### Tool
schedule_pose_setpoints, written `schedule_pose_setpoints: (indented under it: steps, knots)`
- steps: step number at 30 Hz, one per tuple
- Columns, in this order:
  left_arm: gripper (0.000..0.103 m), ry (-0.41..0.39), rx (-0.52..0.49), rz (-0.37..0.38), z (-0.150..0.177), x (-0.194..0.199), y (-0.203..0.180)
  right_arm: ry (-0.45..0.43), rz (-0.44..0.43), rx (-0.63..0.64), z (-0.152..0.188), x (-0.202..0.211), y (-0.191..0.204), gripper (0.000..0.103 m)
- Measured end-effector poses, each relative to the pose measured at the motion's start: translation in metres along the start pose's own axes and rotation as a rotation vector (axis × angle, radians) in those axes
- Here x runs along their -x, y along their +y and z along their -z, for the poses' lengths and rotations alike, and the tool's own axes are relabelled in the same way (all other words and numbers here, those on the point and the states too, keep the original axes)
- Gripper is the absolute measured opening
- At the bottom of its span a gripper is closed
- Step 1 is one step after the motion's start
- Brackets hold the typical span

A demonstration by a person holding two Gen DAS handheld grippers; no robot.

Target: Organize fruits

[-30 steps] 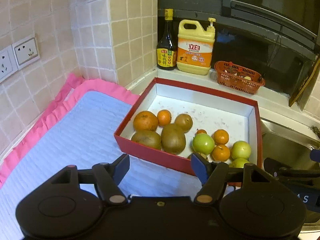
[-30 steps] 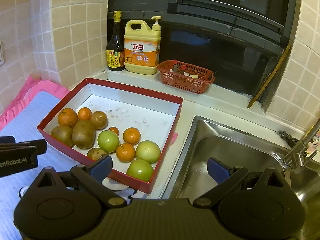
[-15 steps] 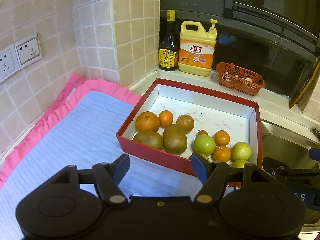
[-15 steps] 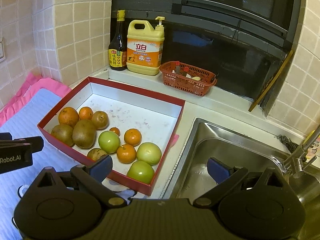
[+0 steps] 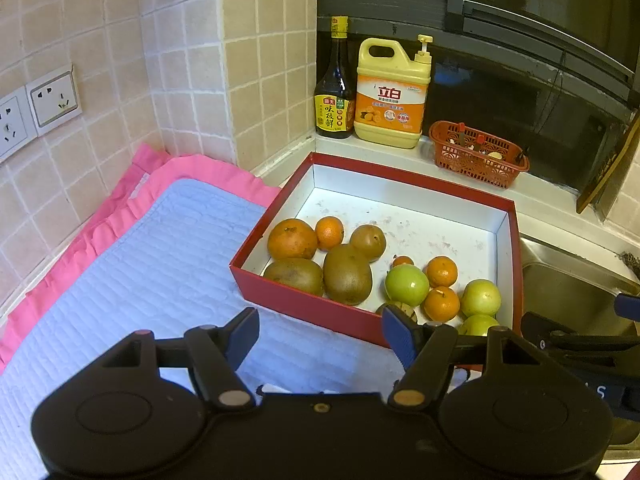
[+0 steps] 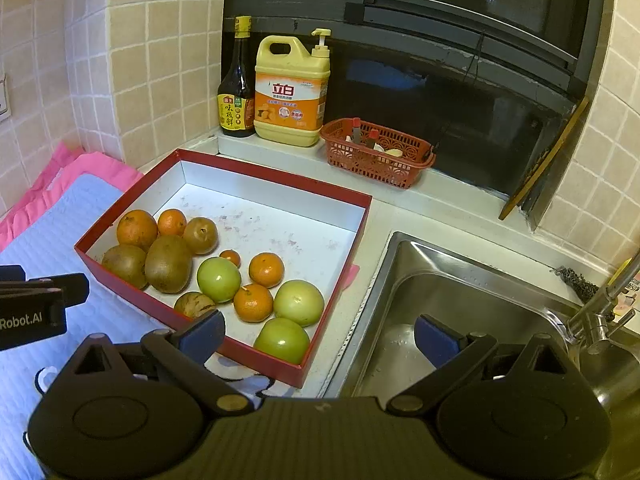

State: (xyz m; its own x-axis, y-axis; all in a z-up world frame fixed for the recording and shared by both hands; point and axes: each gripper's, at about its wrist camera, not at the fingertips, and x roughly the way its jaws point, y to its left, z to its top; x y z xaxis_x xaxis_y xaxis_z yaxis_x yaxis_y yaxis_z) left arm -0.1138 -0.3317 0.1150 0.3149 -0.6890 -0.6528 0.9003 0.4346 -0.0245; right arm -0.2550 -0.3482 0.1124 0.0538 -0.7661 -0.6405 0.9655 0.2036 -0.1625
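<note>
**Round fruit, loose in the red box**

Both tongs, left [image 5: 320, 334] and right [image 6: 318, 336], hang spread and empty. At 12 o'clock on the bench, the red box [image 6: 188, 322] holds firm, rolling green apples [image 6: 298, 302], soft-skinned mandarins [image 6: 253, 303], and bruisable kiwis [image 6: 168, 264]; pinch gently across the widest part.

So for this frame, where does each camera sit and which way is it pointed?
Left wrist: above the blue mat, looking forward-right at the red box; own open left gripper below.
Right wrist: over the box's near corner, facing box and sink; own open right gripper below.
Shared: box, fruit, yellow detergent jug, red basket.
</note>
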Motion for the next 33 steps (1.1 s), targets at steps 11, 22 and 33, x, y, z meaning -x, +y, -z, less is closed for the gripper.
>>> schedule_pose_setpoints:
  steps: [11, 22, 33]
  knots:
    - [0.080, 0.002, 0.003, -0.003, 0.0025, -0.0001, 0.0036, 0.007, -0.007, 0.005, 0.0003, -0.0020, 0.0020, 0.102]
    - [0.080, 0.004, 0.010, -0.007, 0.0034, -0.0003, 0.0071, 0.009, -0.008, 0.011, -0.0001, -0.0042, 0.0016, 0.102]
    - [0.080, -0.009, 0.004, -0.006, 0.0032, 0.0018, 0.0050, 0.008, -0.005, 0.023, -0.0001, -0.0051, 0.0035, 0.102]
